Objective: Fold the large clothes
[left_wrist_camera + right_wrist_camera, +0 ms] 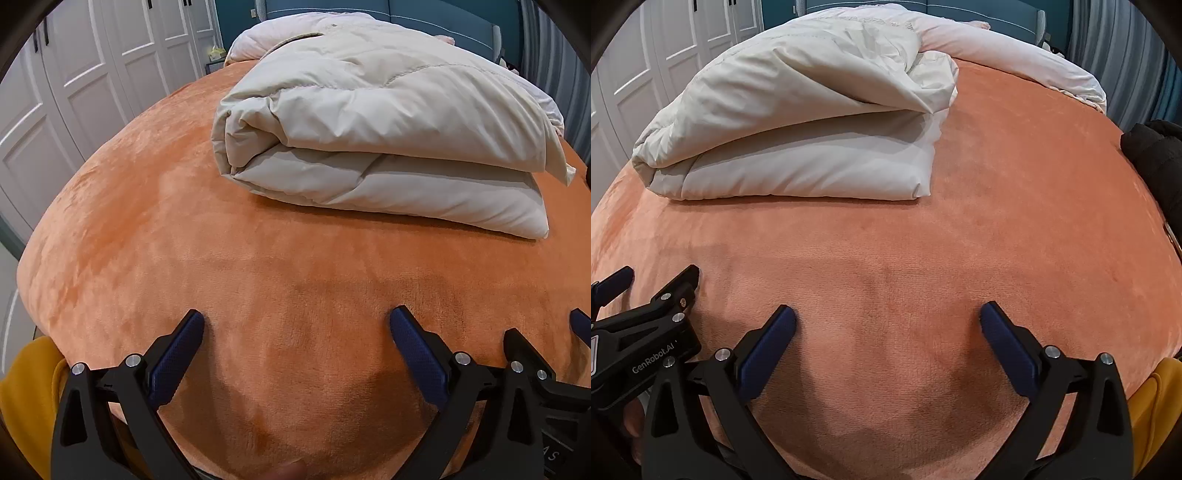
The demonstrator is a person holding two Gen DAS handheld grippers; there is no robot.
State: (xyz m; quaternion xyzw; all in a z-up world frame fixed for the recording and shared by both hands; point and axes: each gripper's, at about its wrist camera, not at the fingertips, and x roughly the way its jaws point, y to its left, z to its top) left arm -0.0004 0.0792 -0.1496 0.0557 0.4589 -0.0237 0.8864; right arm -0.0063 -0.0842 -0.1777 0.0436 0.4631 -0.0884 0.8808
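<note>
**A:** Your cream quilted coat (384,147) is lying folded into a thick bundle on the far half of the bed, sitting on the orange plush blanket (184,240). Neither tool is touching it.

**B:** From your right wrist I'm seeing the same cream quilted coat (798,147) off to the left, with its top layer drooping over the lower fold in a loose flap.

**A:** Your left gripper (296,325) is hovering low over the near part of the blanket, jaws spread wide and gripping nothing. One blue pad (177,354) is showing clearly.

**B:** Your right gripper (887,321) is doing likewise: jaws spread apart, empty, over bare orange blanket (1015,221). The two tools are sitting just beside each other; each camera is catching the other's edge.

**A:** Behind the coat a pale pink duvet (280,33) is lying bunched near the blue headboard (424,14). White wardrobe doors (92,74) are filling the left side of my view.

**B:** Only my view is showing the dark puffy garment (1156,155) at the bed's right edge, and grey curtains (1126,55) beyond it. Your yellow sleeve (1156,406) is peeking in at lower right.

**A:** I'm seeing a yellow sleeve (29,398) too, at lower left.
</note>
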